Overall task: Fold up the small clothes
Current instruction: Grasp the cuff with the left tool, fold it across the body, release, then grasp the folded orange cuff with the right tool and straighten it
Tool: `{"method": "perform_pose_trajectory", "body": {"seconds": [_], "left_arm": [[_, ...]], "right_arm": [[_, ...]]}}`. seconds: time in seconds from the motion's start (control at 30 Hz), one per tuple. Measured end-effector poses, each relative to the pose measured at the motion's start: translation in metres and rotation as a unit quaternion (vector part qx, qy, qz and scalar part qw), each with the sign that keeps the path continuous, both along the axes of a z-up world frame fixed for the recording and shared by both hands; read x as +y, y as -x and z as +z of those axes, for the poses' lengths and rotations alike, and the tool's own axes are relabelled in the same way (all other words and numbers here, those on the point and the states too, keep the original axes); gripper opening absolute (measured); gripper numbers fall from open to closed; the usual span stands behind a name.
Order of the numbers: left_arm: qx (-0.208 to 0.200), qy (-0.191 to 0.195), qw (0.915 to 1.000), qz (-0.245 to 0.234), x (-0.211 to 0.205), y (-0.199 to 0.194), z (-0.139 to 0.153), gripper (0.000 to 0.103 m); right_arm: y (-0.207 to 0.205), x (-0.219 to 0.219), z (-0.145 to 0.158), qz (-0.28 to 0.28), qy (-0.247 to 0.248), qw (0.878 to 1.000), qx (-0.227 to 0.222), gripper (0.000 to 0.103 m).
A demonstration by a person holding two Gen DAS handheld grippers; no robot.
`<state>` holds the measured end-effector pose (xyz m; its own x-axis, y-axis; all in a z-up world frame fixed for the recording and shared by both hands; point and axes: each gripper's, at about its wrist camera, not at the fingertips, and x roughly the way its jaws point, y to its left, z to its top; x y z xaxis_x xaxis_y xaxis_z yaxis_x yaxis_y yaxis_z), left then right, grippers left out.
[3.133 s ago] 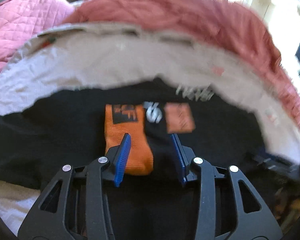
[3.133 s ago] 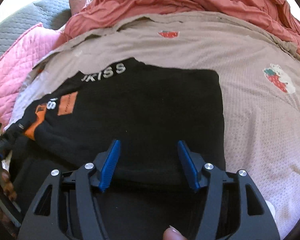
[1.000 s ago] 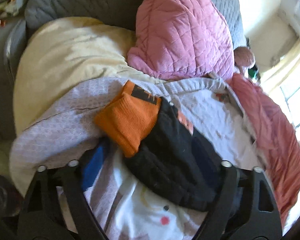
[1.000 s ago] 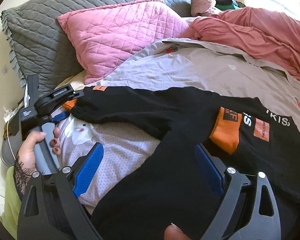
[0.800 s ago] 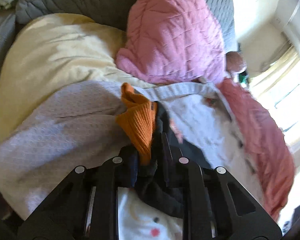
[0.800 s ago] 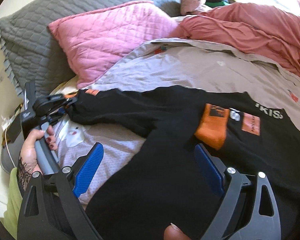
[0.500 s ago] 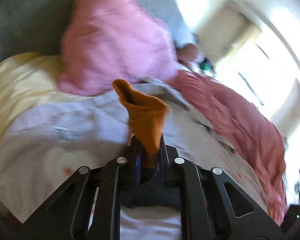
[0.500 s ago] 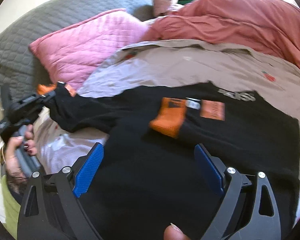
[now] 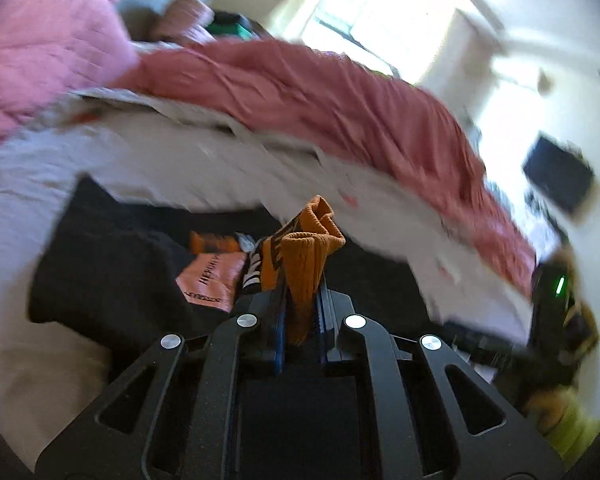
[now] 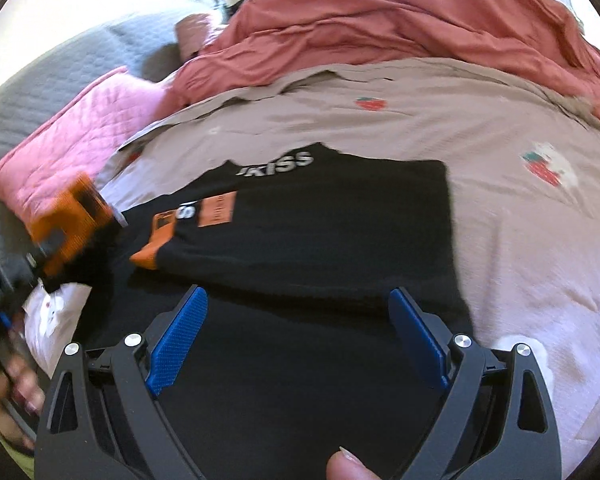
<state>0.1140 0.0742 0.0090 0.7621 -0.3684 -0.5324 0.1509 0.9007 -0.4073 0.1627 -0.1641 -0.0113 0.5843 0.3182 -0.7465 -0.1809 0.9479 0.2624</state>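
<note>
Quilted beige bedspread (image 10: 500,216), flat black top (image 10: 320,232), left tongs (image 9: 300,320) pinching ribbed orange cuff (image 9: 304,256), right tongs (image 10: 296,336) spread wide, empty

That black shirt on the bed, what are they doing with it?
A person is folding the black shirt on the bed with a claw in each hand. The left claw is shut on the orange cuff of one sleeve and holds it up above the shirt. The other sleeve's cuff already lies across the front. The right claw is open over the shirt's near edge, holding nothing.
</note>
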Motion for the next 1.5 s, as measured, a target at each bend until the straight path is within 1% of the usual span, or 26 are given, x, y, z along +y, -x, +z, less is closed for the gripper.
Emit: {"method": "perform_pose_trajectory", "body": {"seconds": [0.07,0.1,0.2,0.27,0.33,0.4,0.47,0.53,0.57,0.6,0.67,0.73,0.77,0.8,0.87,0.93,1.07,1.13,1.2,1.23,1.27,1.3,1.33,1.4,1.47,1.5], "left_arm": [[0.02,-0.012,0.9996,-0.018,-0.01,-0.007,-0.012,0.005],[0.039,-0.014,0.9985,-0.035,-0.014,-0.013,-0.021,0.005],[0.072,-0.02,0.9952,-0.062,-0.02,-0.015,-0.037,0.005],[0.088,-0.013,0.9929,-0.079,-0.02,-0.015,-0.046,0.01],[0.1,-0.014,0.9901,-0.098,-0.027,-0.017,-0.05,0.019],[0.099,-0.022,0.9886,-0.111,-0.033,-0.014,-0.05,0.023],[0.087,-0.009,0.9868,-0.136,-0.035,-0.009,-0.045,0.028],[0.075,0.0,0.986,-0.149,-0.035,-0.005,-0.039,0.036],[0.069,0.001,0.9857,-0.153,-0.034,-0.004,-0.036,0.037],[0.06,0.005,0.9868,-0.15,-0.03,-0.003,-0.033,0.038],[0.051,0.001,0.9914,-0.121,-0.02,-0.004,-0.029,0.041],[0.038,-0.023,0.9972,-0.06,-0.004,-0.004,-0.026,0.048],[0.034,-0.034,0.9983,-0.033,0.004,-0.004,-0.026,0.05],[0.027,-0.048,0.9985,0.003,0.015,-0.003,-0.024,0.052],[0.016,-0.064,0.9969,0.043,0.028,-0.001,-0.02,0.055],[0.01,-0.065,0.9959,0.063,0.037,0.0,-0.017,0.061],[0.008,-0.036,0.9958,0.083,0.053,-0.001,-0.014,0.062],[0.002,-0.042,0.9948,0.093,0.056,0.0,-0.011,0.063],[-0.008,-0.048,0.9934,0.104,0.058,0.002,-0.008,0.065],[-0.011,-0.049,0.9929,0.108,0.06,0.003,-0.008,0.065],[-0.013,-0.047,0.9925,0.112,0.062,0.003,-0.007,0.066],[-0.012,-0.044,0.9921,0.117,0.065,0.003,-0.008,0.067],[-0.01,-0.039,0.9918,0.121,0.069,0.002,-0.008,0.068],[-0.006,-0.032,0.9903,0.135,0.078,0.002,-0.01,0.068],[-0.007,-0.026,0.9883,0.15,0.087,0.004,-0.01,0.068],[-0.008,-0.023,0.9877,0.155,0.09,0.005,-0.009,0.068]], "right_arm": [[0.0,-0.009,-0.002,-0.01,-0.005,1.0,0.003,0.091],[-0.001,-0.015,-0.004,-0.017,-0.007,1.0,0.006,0.091],[-0.002,-0.026,-0.008,-0.033,-0.017,0.999,0.015,0.091],[-0.003,-0.03,-0.009,-0.041,-0.031,0.998,0.022,0.091],[-0.003,-0.031,-0.009,-0.044,-0.039,0.998,0.023,0.091],[-0.002,-0.03,-0.006,-0.043,-0.044,0.998,0.022,0.091],[-0.002,-0.027,-0.004,-0.04,-0.05,0.998,0.022,0.091],[-0.003,-0.024,-0.002,-0.037,-0.059,0.997,0.024,0.091],[-0.003,-0.021,-0.002,-0.034,-0.062,0.997,0.026,0.091],[-0.004,-0.017,-0.002,-0.03,-0.064,0.997,0.028,0.091],[-0.004,-0.01,-0.003,-0.024,-0.068,0.997,0.033,0.091],[-0.004,0.002,-0.007,-0.01,-0.072,0.996,0.044,0.091],[-0.003,0.008,-0.009,-0.003,-0.073,0.996,0.049,0.091],[-0.003,0.017,-0.011,0.007,-0.073,0.996,0.053,0.091],[-0.002,0.033,-0.016,0.025,-0.067,0.996,0.059,0.091],[-0.004,0.053,-0.021,0.046,-0.058,0.995,0.065,0.091],[-0.012,0.078,-0.031,0.064,-0.041,0.995,0.07,0.091],[-0.016,0.086,-0.037,0.065,-0.033,0.995,0.073,0.082],[-0.019,0.093,-0.041,0.068,-0.032,0.995,0.073,0.067],[-0.02,0.097,-0.043,0.069,-0.026,0.995,0.071,0.063],[-0.021,0.101,-0.044,0.072,-0.022,0.995,0.068,0.053],[-0.021,0.104,-0.045,0.076,-0.021,0.995,0.066,0.046],[-0.02,0.107,-0.045,0.08,-0.017,0.995,0.062,0.041],[-0.017,0.112,-0.042,0.093,-0.012,0.994,0.05,0.016],[-0.014,0.115,-0.038,0.104,-0.012,0.994,0.036,0.01],[-0.012,0.115,-0.033,0.109,-0.011,0.994,0.026,0.009]]}}
